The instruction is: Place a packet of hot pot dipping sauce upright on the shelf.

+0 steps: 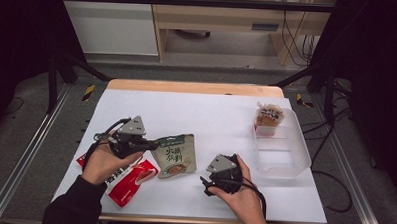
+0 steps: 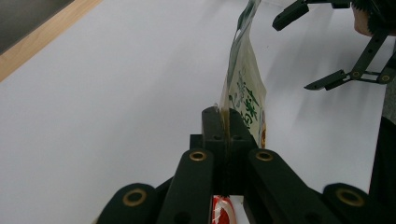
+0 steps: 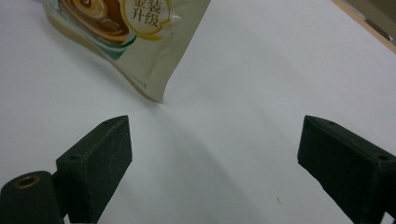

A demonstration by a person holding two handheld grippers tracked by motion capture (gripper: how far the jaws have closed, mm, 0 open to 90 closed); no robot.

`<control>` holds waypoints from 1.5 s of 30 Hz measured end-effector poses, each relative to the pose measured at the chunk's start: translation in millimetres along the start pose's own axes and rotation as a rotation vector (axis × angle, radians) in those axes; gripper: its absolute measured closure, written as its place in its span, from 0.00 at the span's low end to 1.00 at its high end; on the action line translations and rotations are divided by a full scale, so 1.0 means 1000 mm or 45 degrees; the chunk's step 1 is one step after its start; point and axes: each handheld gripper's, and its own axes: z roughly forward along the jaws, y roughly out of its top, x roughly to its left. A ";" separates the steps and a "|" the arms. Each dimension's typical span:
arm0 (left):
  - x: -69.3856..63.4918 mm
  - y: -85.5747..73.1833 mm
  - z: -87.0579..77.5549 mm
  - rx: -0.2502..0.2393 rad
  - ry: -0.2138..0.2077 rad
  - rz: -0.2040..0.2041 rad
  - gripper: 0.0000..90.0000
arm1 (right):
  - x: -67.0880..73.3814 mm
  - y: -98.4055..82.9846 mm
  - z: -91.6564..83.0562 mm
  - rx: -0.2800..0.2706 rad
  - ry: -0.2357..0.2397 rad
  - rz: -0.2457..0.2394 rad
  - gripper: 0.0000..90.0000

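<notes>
The beige snack pouch [image 1: 174,155] with green lettering sits near the middle of the white worktop [image 1: 206,117], pinched at its left edge by the left gripper [image 1: 146,146], whose fingers [image 2: 214,126] are clamped tight on the pouch's seam; in the left gripper view the pouch [image 2: 243,93] stands on edge beyond them, and the high view leaves it unclear whether its lower corner touches the worktop. The right gripper [image 1: 204,184] waits just beside the pouch's lower right corner, not touching it: its fingers [image 3: 100,154] stand wide apart with nothing between them, and in the right gripper view the pouch's corner [image 3: 140,56] hangs above and ahead of the gap. Beside the left hand lies a red packet [image 1: 131,179], partly under the wrist, flat on the worktop. Well apart, at the right side, a clear plastic bin [image 1: 280,145] holds one orange-and-white packet [image 1: 269,117] leaning at its far end. The step in hand looks like lifting the pouch to move it toward that bin, probably with a handover, since the bin lies on the right hand's side. The next move likely calls for bringing the pouch's free edge squarely between the right fingers, closing them on the seam rather than on the soft belly, and letting go with the left only once that grip is firm; a slack pouch could twist or slip.
</notes>
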 end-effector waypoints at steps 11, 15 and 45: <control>-0.006 0.023 0.000 0.087 -0.030 0.108 1.00 | 0.003 0.012 -0.010 0.015 0.014 -0.028 0.13; -0.010 0.028 0.000 0.107 -0.027 0.148 1.00 | 0.000 0.027 -0.020 0.016 0.046 -0.069 0.15; -0.025 0.038 -0.004 0.115 -0.048 0.227 1.00 | -0.030 0.129 -0.028 0.214 0.377 -0.467 0.78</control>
